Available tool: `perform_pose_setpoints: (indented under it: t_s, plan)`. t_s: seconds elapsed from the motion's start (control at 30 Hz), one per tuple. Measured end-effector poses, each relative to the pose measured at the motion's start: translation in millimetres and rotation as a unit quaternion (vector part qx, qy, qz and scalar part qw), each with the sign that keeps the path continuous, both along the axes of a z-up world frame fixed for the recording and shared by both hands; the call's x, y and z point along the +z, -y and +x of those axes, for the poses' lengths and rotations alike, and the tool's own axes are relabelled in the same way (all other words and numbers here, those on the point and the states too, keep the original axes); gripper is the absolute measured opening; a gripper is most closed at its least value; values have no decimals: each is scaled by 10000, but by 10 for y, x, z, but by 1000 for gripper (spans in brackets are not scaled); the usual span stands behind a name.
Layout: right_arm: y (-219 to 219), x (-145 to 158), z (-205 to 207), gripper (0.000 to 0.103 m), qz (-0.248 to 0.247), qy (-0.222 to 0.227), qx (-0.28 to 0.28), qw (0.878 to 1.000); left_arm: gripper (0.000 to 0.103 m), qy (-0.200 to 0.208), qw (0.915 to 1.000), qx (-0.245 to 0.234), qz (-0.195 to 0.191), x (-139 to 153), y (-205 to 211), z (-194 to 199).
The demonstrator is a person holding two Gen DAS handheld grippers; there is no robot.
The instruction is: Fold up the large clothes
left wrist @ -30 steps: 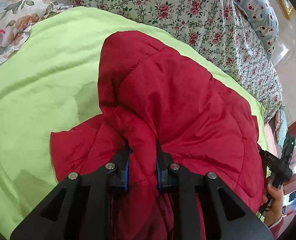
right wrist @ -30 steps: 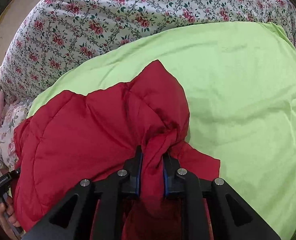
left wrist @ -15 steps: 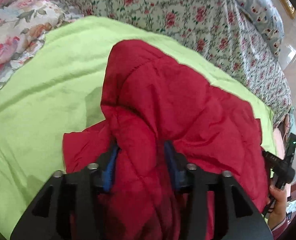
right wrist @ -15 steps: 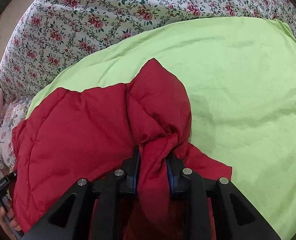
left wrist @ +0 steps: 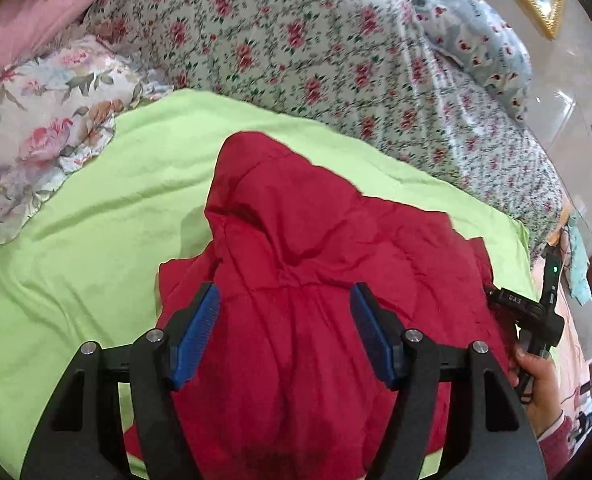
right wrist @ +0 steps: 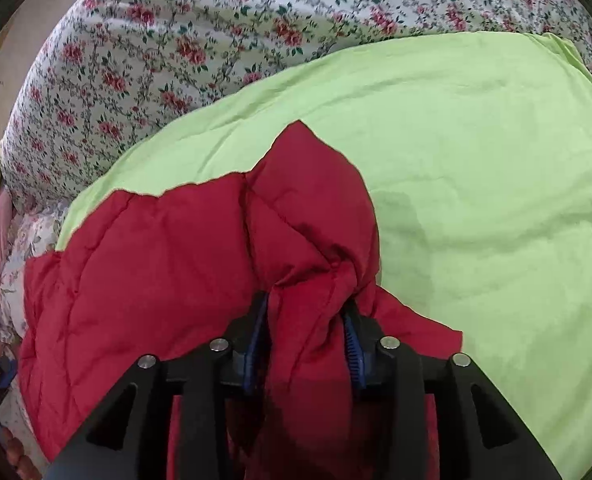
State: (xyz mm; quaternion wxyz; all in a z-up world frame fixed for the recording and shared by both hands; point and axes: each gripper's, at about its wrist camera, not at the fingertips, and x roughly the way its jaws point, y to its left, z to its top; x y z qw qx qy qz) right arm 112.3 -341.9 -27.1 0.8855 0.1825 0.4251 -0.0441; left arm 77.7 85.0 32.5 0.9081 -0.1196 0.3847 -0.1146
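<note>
A red quilted jacket point(left wrist: 319, 240) lies folded over on a lime-green sheet point(left wrist: 96, 240); it also shows in the right wrist view point(right wrist: 168, 260). My left gripper point(left wrist: 286, 312) is open, its blue pads wide apart on either side of the jacket's bunched fabric. My right gripper point(right wrist: 305, 316) has its pads partly spread, with a fold of the jacket still lying between them. The other gripper point(left wrist: 535, 312), held in a hand, shows at the right edge of the left wrist view.
The green sheet point(right wrist: 475, 200) covers a bed with a floral bedspread point(left wrist: 315, 52). A floral pillow point(left wrist: 44, 128) lies at the left and a blue patterned pillow point(left wrist: 479, 32) at the back right. The bed's edge drops off at the right.
Both grippers were shut on bunched jacket fabric. The left one has opened wide and let go. The right one has widened its jaws. The jacket has settled on the sheet.
</note>
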Motion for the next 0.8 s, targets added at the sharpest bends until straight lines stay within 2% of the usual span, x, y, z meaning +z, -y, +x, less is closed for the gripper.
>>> perform_pose_setpoints:
  t_s: [0.07,0.2,0.37,0.4,0.47,0.8]
  plan:
    - [-6,66,-87,56,-7,129,-19,9999,67,61,9999,-102,36,40,41,-80]
    - [-47,188,-288,62,-121,318,-13,9994,67,135,9993,-298,203,52,139,-208]
    - [-72,337,-623,64,-169,551,-24,9983,67,61,9988,-467,131,4,220,-303]
    - [-82,365,-674,66,-102,389,-7,9992,67,40,9987,-495,132,-11,241,-315]
    - [-134,414,-785,69,-124,435,63,9990,67,18,9983,-557,158,-31,304,-355]
    - [-684,426,-1231,70,-436,336,938,9941,68,-23,9939,-1071,271,-91,658,-568]
